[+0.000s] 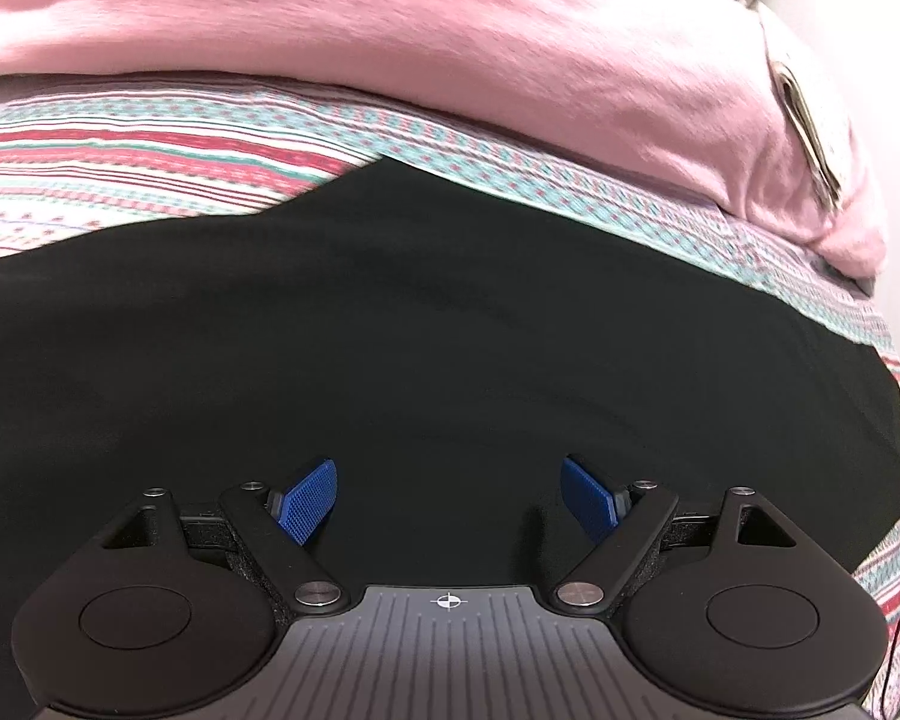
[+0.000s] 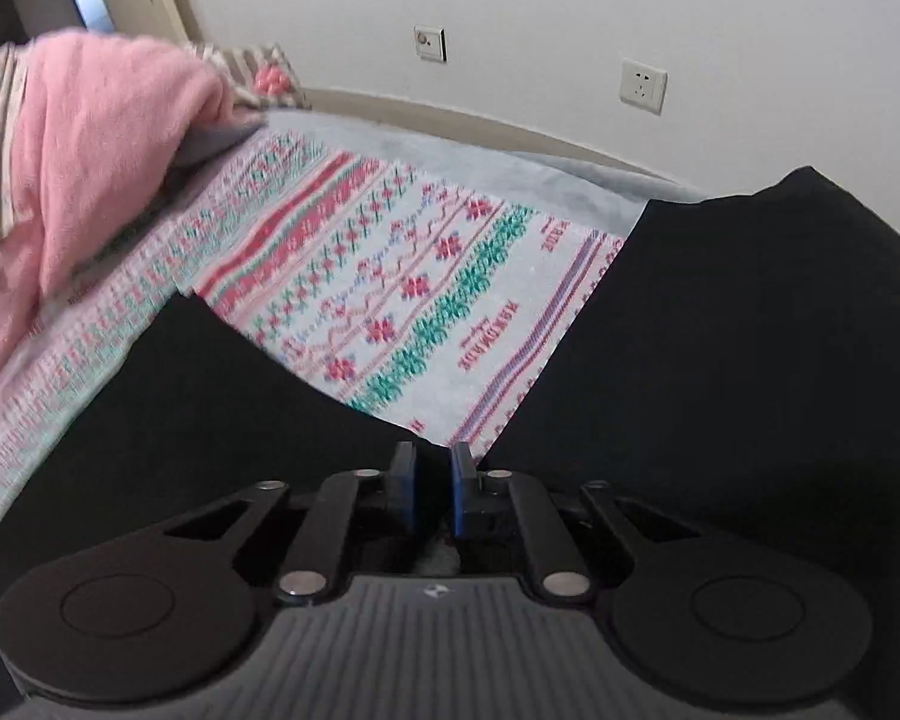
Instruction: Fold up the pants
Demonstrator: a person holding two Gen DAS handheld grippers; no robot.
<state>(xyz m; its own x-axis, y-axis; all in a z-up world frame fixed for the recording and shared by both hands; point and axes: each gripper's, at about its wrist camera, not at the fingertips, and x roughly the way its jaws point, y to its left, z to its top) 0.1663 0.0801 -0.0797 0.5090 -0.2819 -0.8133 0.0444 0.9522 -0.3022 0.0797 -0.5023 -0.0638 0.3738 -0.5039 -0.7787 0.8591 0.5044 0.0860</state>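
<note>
Black pants [image 1: 450,312] lie spread flat on a patterned bed sheet [image 1: 120,150]. My left gripper [image 1: 448,495] hovers low over the broad black cloth, its blue pads [image 1: 306,501] wide apart with nothing between them. In the right wrist view the pants [image 2: 720,360] split into two legs, one at the left [image 2: 198,408] and one at the right. My right gripper [image 2: 432,468] sits at the crotch where the legs meet. Its blue pads [image 2: 457,495] stand a narrow gap apart, with dark cloth showing in the gap and no visible pinch.
A pink blanket [image 1: 390,30] is bunched along the far side of the bed and shows again at the left [image 2: 90,150]. The patterned sheet [image 2: 390,276] shows between the pant legs. A white wall with two sockets [image 2: 643,86] stands behind the bed.
</note>
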